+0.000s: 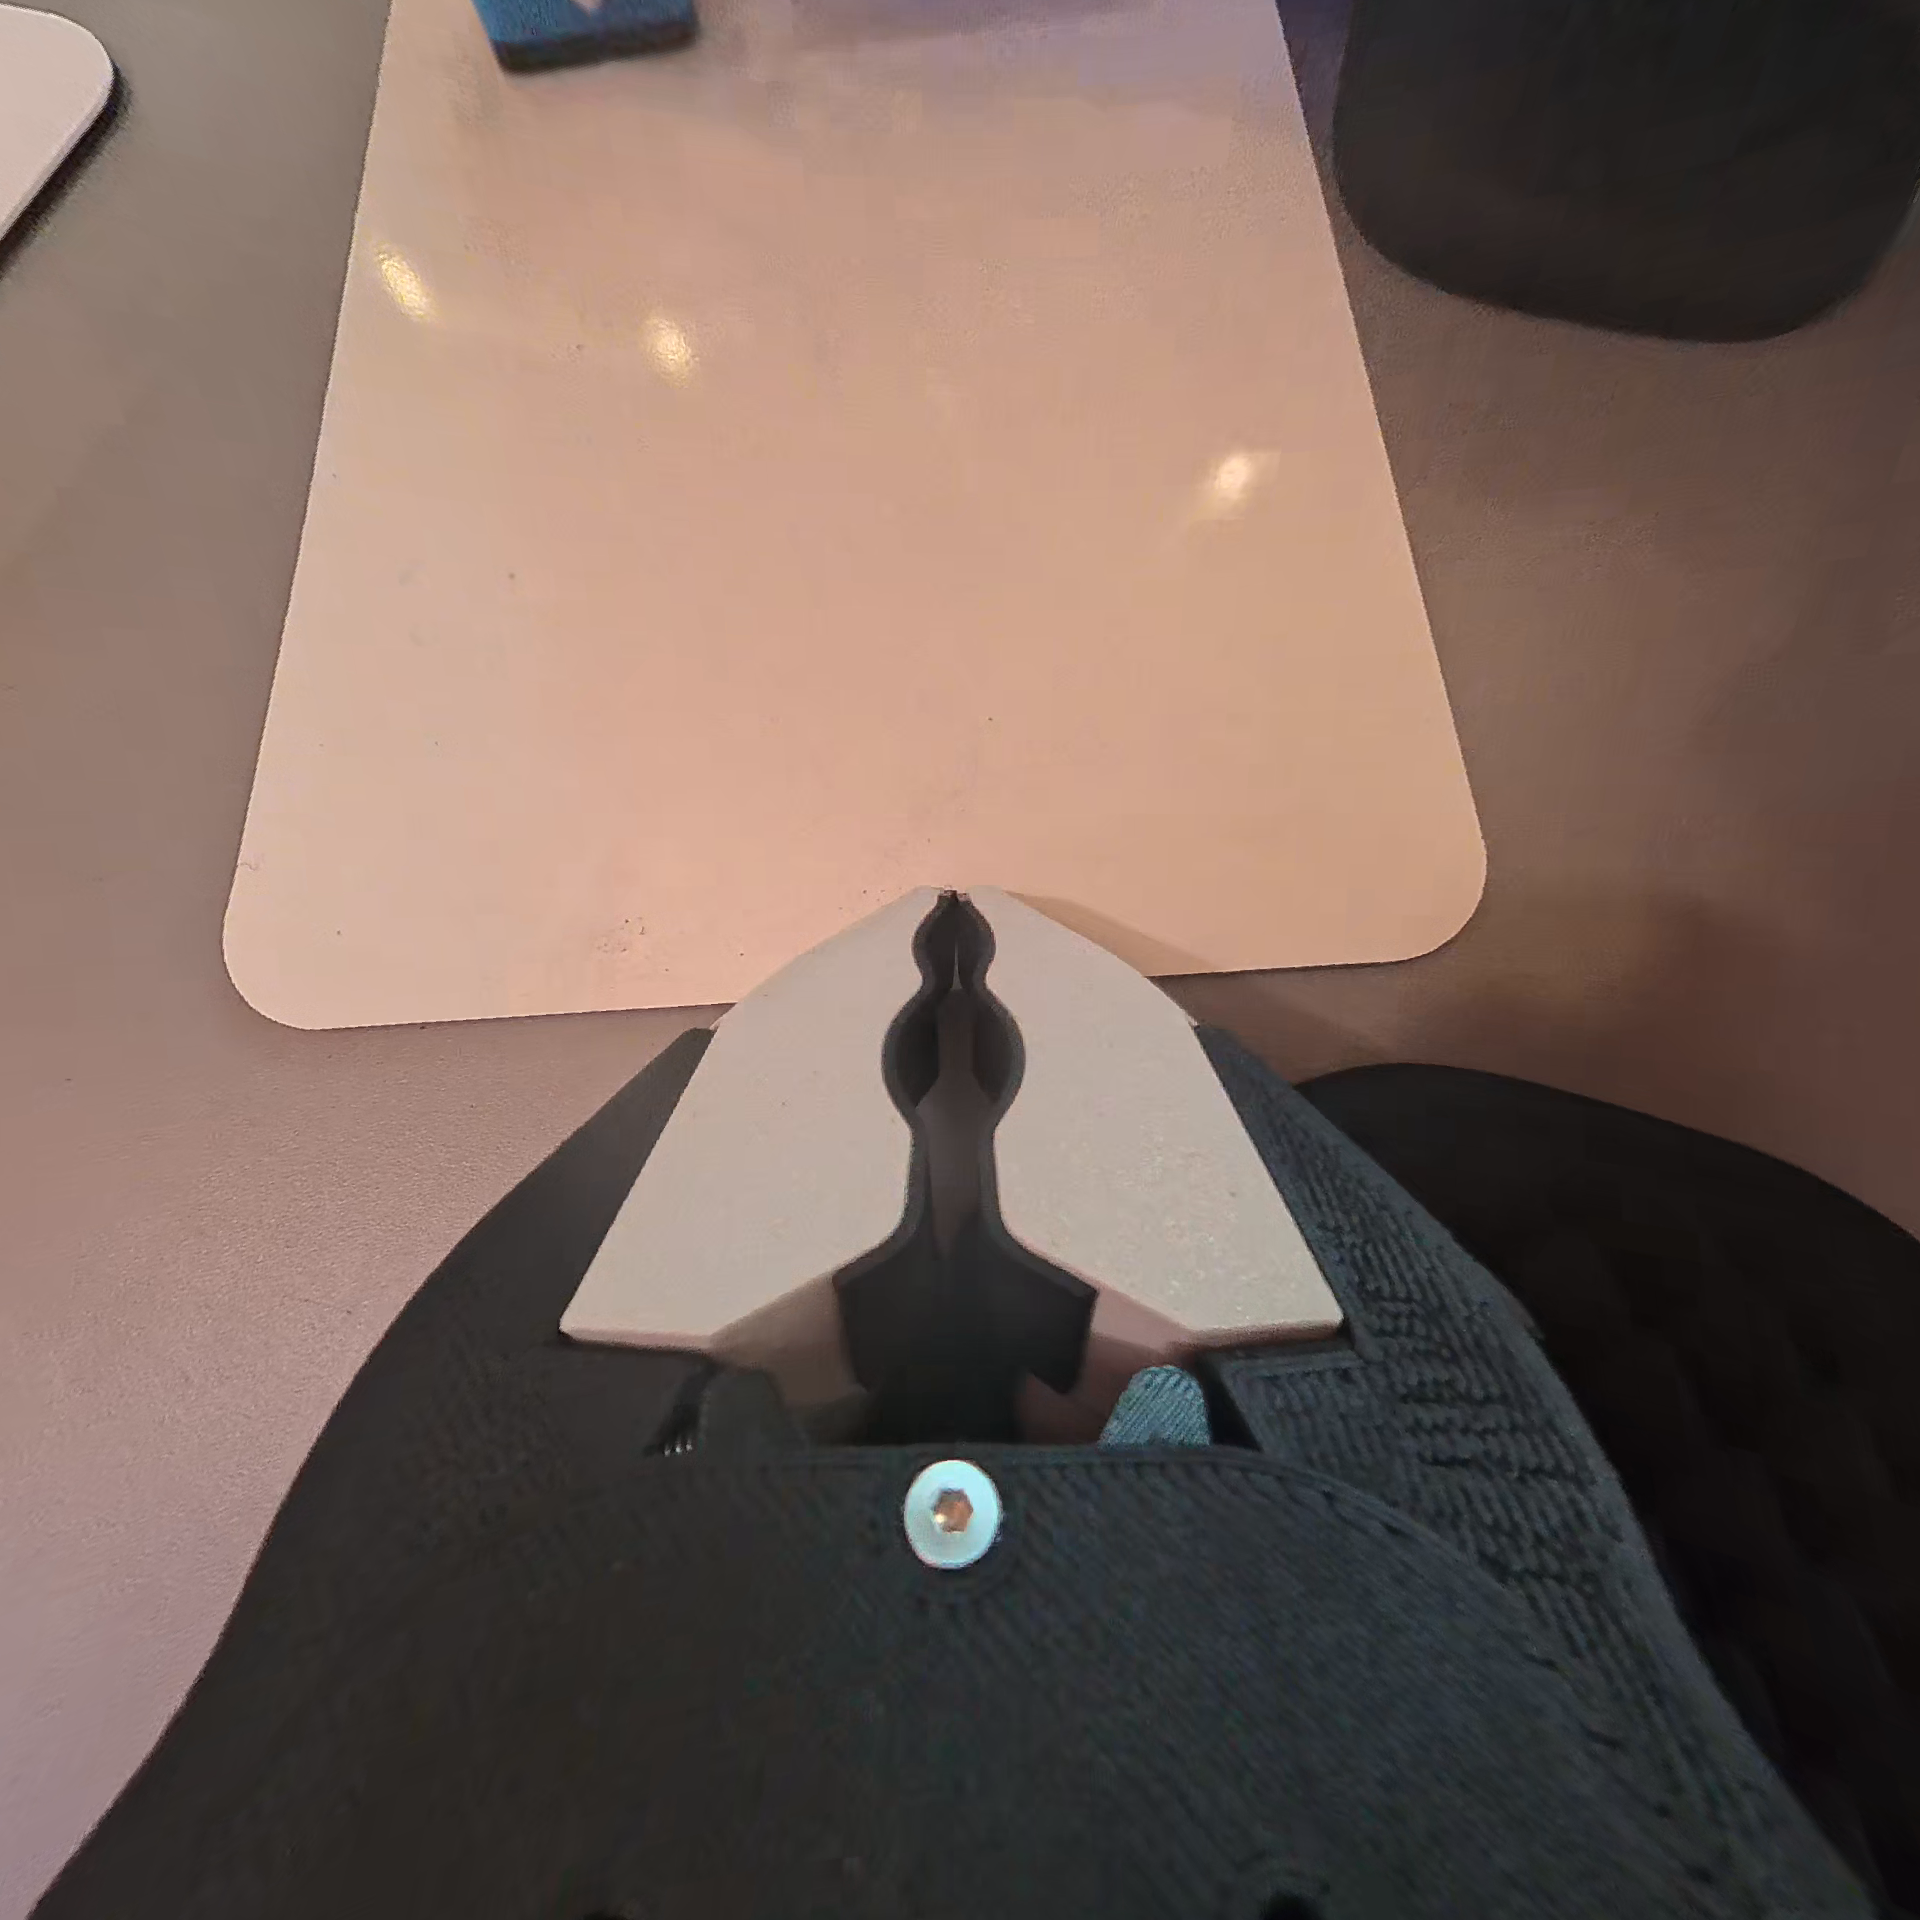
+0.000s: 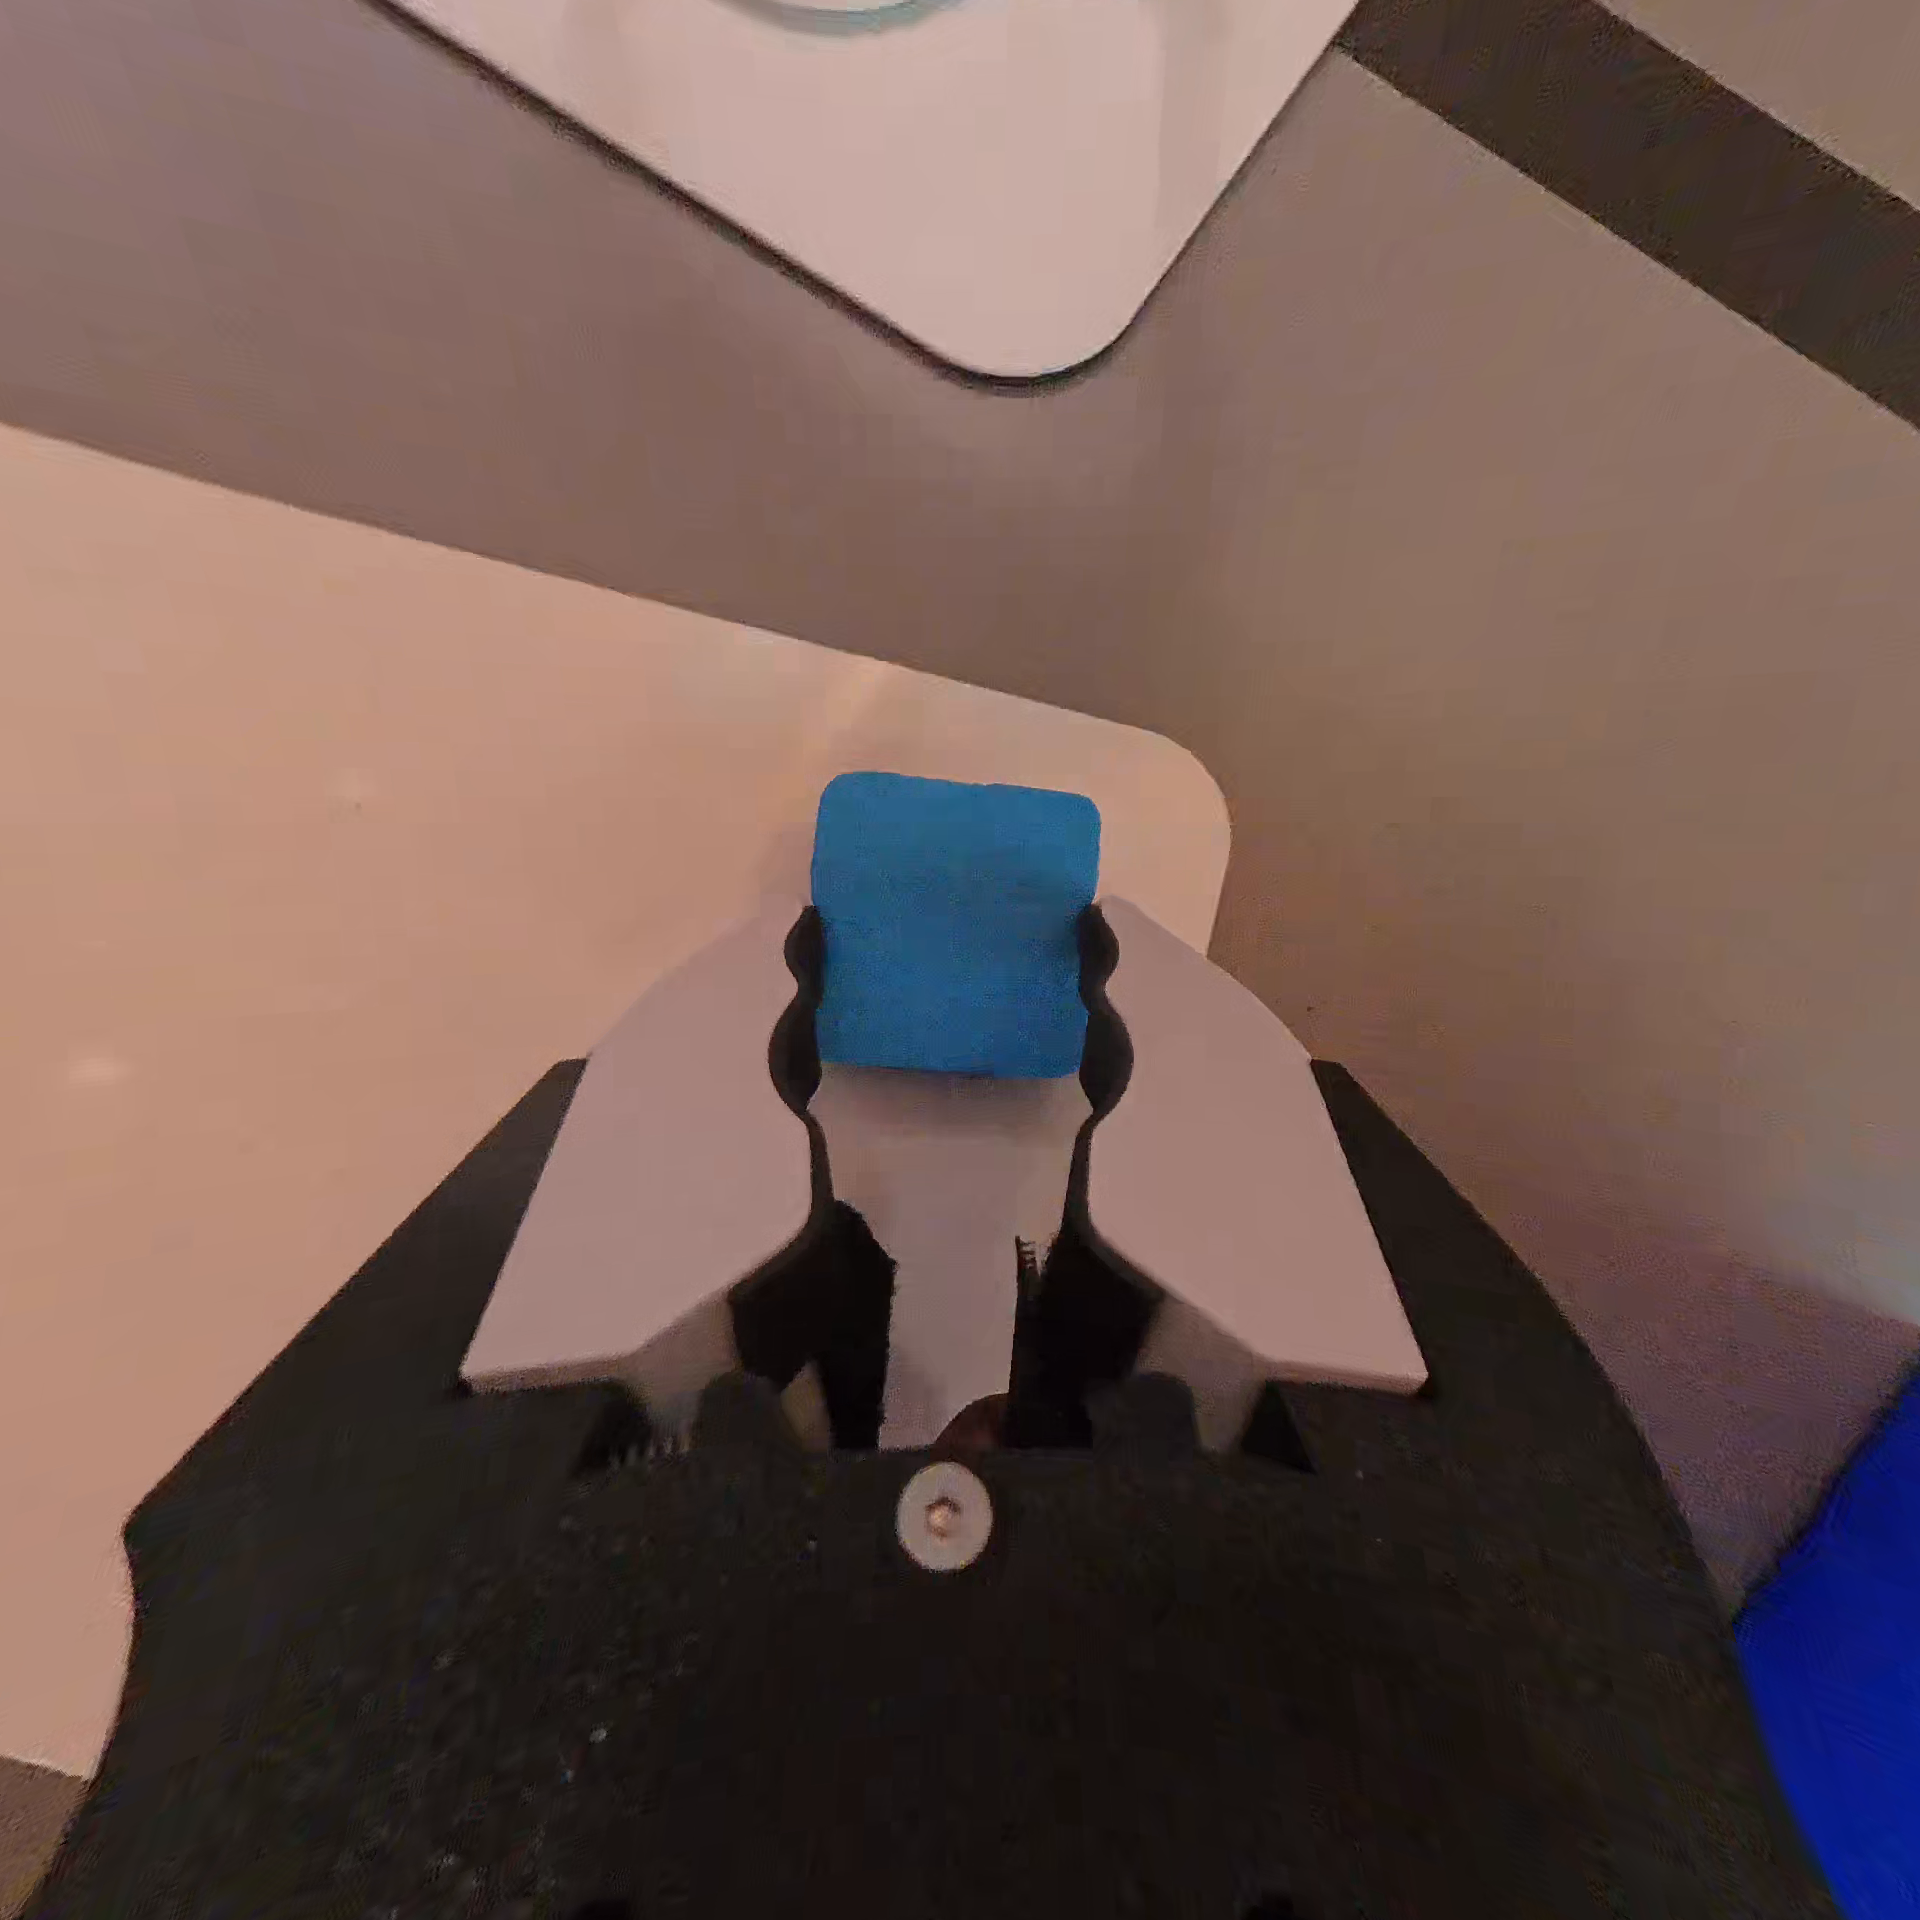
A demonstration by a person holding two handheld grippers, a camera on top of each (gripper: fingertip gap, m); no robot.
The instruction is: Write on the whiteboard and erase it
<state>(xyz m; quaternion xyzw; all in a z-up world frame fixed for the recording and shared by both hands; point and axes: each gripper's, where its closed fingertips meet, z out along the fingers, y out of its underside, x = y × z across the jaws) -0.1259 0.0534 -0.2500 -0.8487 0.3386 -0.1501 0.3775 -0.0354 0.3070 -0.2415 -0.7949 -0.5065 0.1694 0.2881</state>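
In my left view, my left gripper (image 1: 954,902) is pressed together with nothing in it, at the near edge of the whiteboard (image 1: 831,582). In my right view, my right gripper (image 2: 948,925) squeezes the blue eraser (image 2: 951,925) over the whiteboard's corner (image 2: 416,779).

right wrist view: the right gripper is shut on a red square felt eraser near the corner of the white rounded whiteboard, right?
Not quite: the colour is wrong. In the right wrist view, the right gripper is shut on a blue square felt eraser, not a red one. It does sit near the corner of the white rounded whiteboard.
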